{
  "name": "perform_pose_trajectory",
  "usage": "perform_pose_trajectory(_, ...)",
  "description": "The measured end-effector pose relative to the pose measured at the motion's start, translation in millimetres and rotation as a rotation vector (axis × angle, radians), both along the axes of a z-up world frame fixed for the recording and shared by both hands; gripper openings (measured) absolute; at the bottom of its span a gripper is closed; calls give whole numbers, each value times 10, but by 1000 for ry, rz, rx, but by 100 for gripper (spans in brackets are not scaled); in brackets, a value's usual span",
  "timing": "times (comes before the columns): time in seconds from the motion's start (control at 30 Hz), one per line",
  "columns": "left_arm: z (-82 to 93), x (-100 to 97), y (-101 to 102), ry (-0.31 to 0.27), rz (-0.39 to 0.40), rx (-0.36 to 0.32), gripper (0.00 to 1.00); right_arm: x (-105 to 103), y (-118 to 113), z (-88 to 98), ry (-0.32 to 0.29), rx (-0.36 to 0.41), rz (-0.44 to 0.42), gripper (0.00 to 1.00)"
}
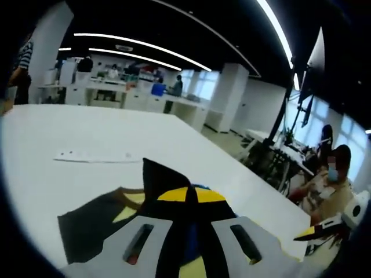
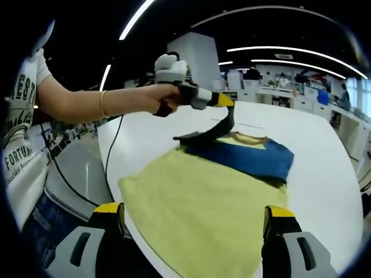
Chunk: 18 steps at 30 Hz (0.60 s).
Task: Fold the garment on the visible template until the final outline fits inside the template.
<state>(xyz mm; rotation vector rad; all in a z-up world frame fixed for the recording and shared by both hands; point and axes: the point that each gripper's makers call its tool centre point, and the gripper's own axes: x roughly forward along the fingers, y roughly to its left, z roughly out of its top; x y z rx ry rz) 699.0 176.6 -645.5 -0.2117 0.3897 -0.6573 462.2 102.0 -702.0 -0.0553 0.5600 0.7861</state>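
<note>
A T-shirt lies on the white table [image 2: 313, 145]. It has a yellow body [image 2: 197, 191], a blue chest band [image 2: 249, 156] and a dark sleeve [image 2: 215, 132]. In the right gripper view, a hand holds my left gripper [image 2: 226, 104] over the shirt's far side, shut on the dark sleeve and lifting it. In its own view, my left gripper [image 1: 188, 196] pinches that dark cloth [image 1: 159, 179], with more dark fabric [image 1: 93, 223] below. My right gripper [image 2: 194, 211] stands wide open over the yellow hem, nothing between its jaws.
A thin white strip [image 1: 95, 156] lies on the table beyond the shirt. The table edge [image 2: 110, 168] runs close to the person's body on the left. Desks and seated people [image 1: 327, 185] sit farther off.
</note>
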Motion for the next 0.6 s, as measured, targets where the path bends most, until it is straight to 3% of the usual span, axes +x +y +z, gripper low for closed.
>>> perform_pose_trajectory(0.6,-7,-86,-377,9,-76,-76,0,22,-65,-52,9,-5,-16,99)
